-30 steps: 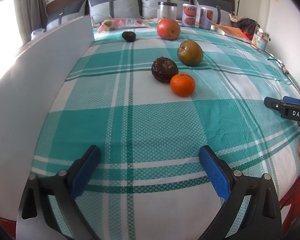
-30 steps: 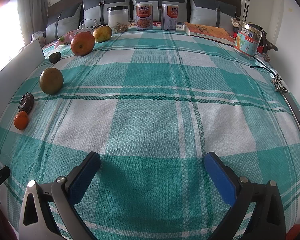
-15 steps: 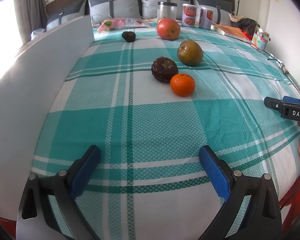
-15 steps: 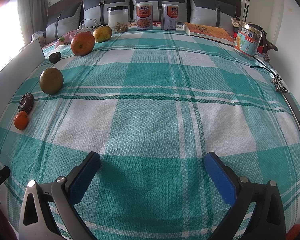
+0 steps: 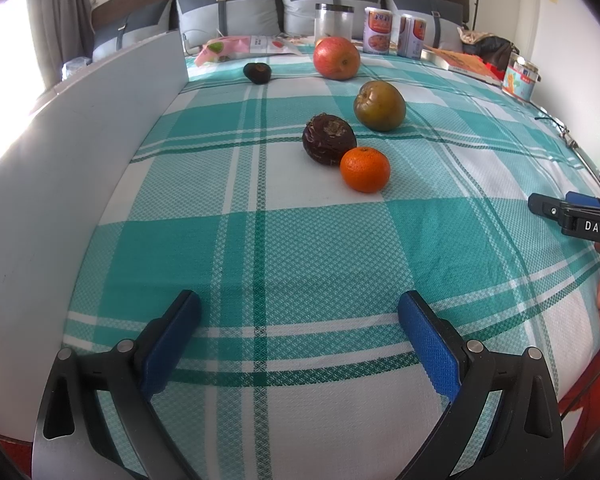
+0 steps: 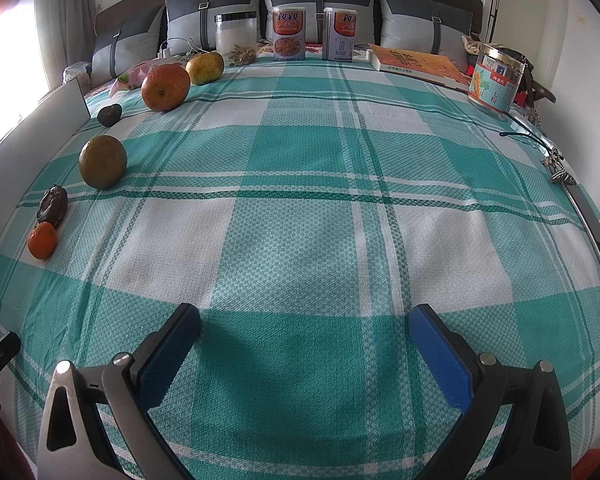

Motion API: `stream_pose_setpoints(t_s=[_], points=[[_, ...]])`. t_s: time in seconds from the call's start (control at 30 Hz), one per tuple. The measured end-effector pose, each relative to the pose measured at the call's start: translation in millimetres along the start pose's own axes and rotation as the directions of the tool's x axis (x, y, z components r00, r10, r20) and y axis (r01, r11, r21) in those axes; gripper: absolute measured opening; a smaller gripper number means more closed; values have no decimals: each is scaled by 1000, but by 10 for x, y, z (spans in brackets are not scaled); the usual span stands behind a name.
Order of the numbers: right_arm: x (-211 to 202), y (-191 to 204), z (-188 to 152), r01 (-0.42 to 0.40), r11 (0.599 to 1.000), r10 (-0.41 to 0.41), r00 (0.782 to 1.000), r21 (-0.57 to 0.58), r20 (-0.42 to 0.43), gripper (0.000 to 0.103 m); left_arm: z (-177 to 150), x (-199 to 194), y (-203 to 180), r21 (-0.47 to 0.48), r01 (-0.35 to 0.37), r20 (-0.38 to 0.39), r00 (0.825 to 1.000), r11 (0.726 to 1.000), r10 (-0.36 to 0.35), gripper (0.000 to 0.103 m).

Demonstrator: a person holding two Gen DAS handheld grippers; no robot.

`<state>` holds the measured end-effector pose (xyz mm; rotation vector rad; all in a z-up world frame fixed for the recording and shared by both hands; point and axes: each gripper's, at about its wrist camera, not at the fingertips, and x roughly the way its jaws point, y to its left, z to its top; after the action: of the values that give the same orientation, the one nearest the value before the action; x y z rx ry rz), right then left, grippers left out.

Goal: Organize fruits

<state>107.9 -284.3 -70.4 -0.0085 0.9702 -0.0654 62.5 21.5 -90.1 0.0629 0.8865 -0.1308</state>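
Note:
Fruits lie in a loose line on the green plaid cloth. Nearest is a small orange mandarin (image 5: 365, 169) (image 6: 42, 240), touching a dark wrinkled fruit (image 5: 328, 139) (image 6: 52, 207). Behind them sit a brown-green pear-like fruit (image 5: 379, 106) (image 6: 102, 161), a red apple (image 5: 336, 58) (image 6: 165, 87) and a small dark avocado (image 5: 257, 73) (image 6: 109, 114). A yellow mango (image 6: 204, 67) shows only in the right wrist view. My left gripper (image 5: 299, 320) is open and holds nothing, well short of the mandarin. My right gripper (image 6: 304, 334) is open over bare cloth, right of the fruits.
A white board (image 5: 80, 152) walls the left side. At the back stand a clear jar (image 6: 236, 40), two cans (image 6: 288, 34), a book (image 6: 415, 65) and a tin (image 6: 495, 78). Keys and a cable (image 6: 553, 160) lie at the right edge.

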Motion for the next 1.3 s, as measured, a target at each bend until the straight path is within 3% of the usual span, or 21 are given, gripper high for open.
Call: stream_pose_setpoints(t_s=[1.17, 1.3], points=[[2, -1, 2, -1, 1000, 1, 1000, 1, -1, 103, 8, 5, 3, 1, 1, -1, 1000, 1000, -1, 100], [2, -1, 4, -1, 1000, 1, 1000, 1, -1, 103, 27, -7, 69, -7, 49, -26, 998, 999, -49, 99]])
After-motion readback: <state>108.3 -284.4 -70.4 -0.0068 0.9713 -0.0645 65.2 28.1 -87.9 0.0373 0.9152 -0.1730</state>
